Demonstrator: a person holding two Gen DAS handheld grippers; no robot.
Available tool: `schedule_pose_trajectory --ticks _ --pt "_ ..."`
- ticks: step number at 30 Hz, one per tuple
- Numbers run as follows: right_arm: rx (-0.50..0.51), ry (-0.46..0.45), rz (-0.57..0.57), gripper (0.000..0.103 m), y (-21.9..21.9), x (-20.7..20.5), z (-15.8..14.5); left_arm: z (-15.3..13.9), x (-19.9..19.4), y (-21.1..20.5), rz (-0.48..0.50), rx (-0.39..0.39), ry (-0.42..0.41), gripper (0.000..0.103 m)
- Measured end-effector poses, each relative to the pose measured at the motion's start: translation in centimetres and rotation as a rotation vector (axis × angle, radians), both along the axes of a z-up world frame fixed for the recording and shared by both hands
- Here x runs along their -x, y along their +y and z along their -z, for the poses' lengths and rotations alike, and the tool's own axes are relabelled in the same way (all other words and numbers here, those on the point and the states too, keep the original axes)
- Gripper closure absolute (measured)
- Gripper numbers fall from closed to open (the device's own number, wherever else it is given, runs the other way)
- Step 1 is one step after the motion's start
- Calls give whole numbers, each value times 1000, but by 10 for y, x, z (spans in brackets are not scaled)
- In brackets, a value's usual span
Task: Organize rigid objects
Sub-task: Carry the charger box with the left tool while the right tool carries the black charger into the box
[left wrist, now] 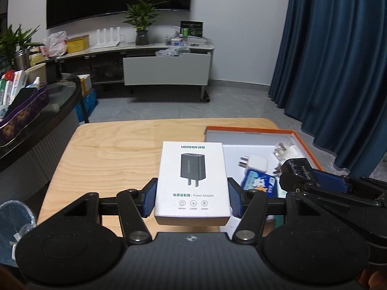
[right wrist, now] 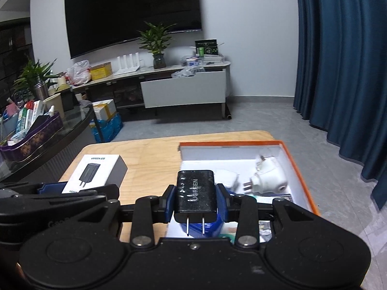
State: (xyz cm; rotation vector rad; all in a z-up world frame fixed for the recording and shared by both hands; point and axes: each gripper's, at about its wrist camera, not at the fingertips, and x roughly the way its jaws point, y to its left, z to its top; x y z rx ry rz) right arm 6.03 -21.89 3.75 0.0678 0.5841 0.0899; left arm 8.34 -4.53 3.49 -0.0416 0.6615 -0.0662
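My left gripper [left wrist: 192, 199] is shut on a white UGREEN power adapter box [left wrist: 192, 178] and holds it above the wooden table [left wrist: 108, 159], left of the orange-rimmed tray [left wrist: 244, 130]. The box also shows in the right wrist view [right wrist: 96, 172]. My right gripper [right wrist: 196, 199] is shut on a black UGREEN charger [right wrist: 196, 193], prongs toward the camera, over the near part of the tray [right wrist: 300, 169]. The charger also shows in the left wrist view [left wrist: 298, 169]. In the tray lie a small white plug [left wrist: 256, 163], a white adapter plug [right wrist: 268, 176] and a blue card [left wrist: 260, 183].
A glass side table [left wrist: 60, 101] with a purple basket of items [left wrist: 24, 106] stands at the left. A TV console [left wrist: 167, 70] with a plant [left wrist: 141, 17] is across the floor. Blue curtains [left wrist: 338, 48] hang at the right.
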Motion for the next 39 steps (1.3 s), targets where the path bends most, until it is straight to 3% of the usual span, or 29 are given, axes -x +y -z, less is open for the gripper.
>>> schedule_pose_trajectory --ticks 14,39 --pt "-3 18 81 59 -40 3 5 8 -3 -26 74 6 10 44" --pt "0 42 119 59 -70 -24 8 13 -25 -46 129 11 38 43"
